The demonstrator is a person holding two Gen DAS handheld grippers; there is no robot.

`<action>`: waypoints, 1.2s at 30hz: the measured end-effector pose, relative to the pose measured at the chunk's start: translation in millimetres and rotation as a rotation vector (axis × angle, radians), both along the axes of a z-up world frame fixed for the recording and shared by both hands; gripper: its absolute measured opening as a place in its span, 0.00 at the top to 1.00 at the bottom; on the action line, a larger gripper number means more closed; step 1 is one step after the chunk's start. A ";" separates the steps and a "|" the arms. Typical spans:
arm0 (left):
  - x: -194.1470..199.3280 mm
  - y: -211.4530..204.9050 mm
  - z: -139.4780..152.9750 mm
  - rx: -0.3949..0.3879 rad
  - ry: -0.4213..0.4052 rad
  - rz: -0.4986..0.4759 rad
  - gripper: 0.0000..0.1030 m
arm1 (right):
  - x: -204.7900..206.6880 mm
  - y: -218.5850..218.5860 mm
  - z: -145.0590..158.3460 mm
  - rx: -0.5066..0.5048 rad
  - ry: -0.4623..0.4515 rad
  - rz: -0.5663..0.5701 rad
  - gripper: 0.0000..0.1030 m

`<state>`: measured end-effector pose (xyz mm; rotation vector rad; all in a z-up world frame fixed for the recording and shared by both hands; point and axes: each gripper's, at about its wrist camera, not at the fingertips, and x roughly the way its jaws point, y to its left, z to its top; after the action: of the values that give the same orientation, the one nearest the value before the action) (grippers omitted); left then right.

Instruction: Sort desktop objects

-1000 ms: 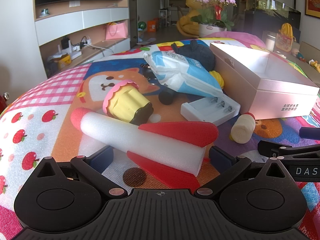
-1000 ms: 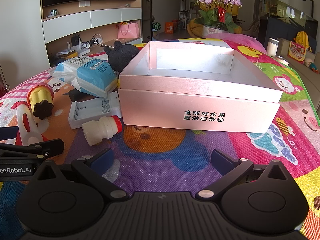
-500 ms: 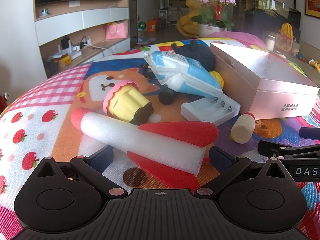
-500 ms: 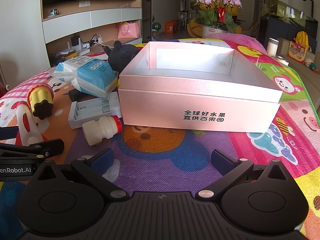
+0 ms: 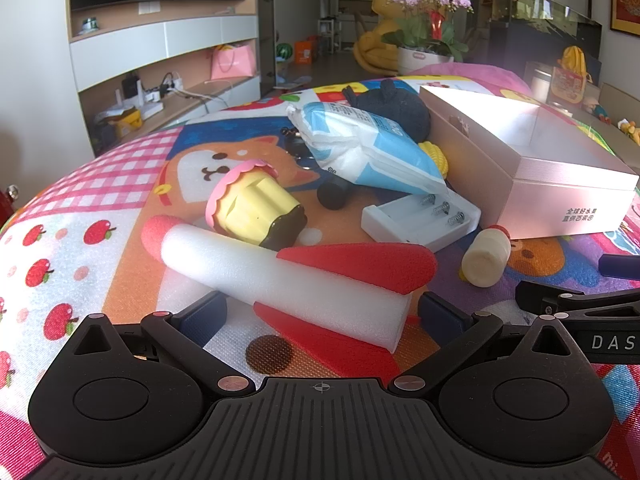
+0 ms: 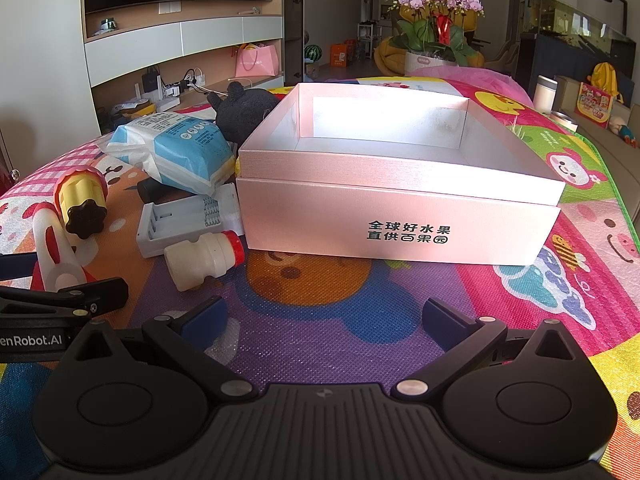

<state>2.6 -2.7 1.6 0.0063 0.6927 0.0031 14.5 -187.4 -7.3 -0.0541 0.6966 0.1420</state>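
The left gripper (image 5: 322,312) has its fingers (image 5: 206,312) spread wide, one on each side of the rear end of the foam rocket (image 5: 280,276), not closed on it; the rocket lies on the cartoon-print mat (image 5: 60,264) covering the worktop, its red nose toward the left edge; a toy cupcake (image 5: 250,204) leans against it; beyond sit a white battery holder (image 5: 420,220), a small white bottle (image 5: 486,256), a blue-and-white packet (image 5: 368,152) and a black plush (image 5: 394,106).

The right gripper (image 6: 322,314) also has its fingers (image 6: 444,316) wide, holding nothing, over bare mat; ahead stands the open pink box (image 6: 400,208), the bottle near its front left corner.
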 end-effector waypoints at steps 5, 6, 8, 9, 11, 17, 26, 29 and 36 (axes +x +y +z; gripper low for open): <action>0.2 -0.4 0.2 0.000 0.000 0.000 0.00 | -0.1 0.0 0.0 0.000 0.000 0.000 0.00; 0.4 -0.3 0.2 0.000 0.000 0.000 0.00 | -0.2 0.0 0.0 0.000 0.000 0.000 0.00; 0.5 -0.4 0.3 0.000 0.000 0.000 0.00 | -0.2 0.0 -0.1 0.000 0.000 0.000 0.00; 0.6 -0.5 0.3 0.000 0.000 0.000 0.00 | -0.2 0.0 -0.1 0.000 0.000 0.000 0.00; 0.7 -0.6 0.4 0.000 0.000 0.000 0.00 | -0.2 -0.1 0.0 0.000 0.000 0.000 0.00; 1.0 -1.0 0.6 0.000 0.000 0.000 0.00 | -0.1 -0.1 0.3 0.000 0.000 0.000 0.00; 1.6 -1.4 0.9 0.000 0.000 0.000 0.00 | -0.2 0.3 0.4 0.000 0.000 0.000 0.00; 1.8 -1.6 0.9 0.000 0.000 0.000 0.00 | -0.2 0.4 0.4 0.000 0.000 0.000 0.00; 2.2 -2.3 1.3 0.003 0.000 0.000 0.00 | 0.2 0.9 0.5 -0.001 0.000 0.000 0.00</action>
<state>4.8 -5.0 2.9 0.0090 0.6928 0.0044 14.7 -186.5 -6.8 -0.0554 0.6966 0.1418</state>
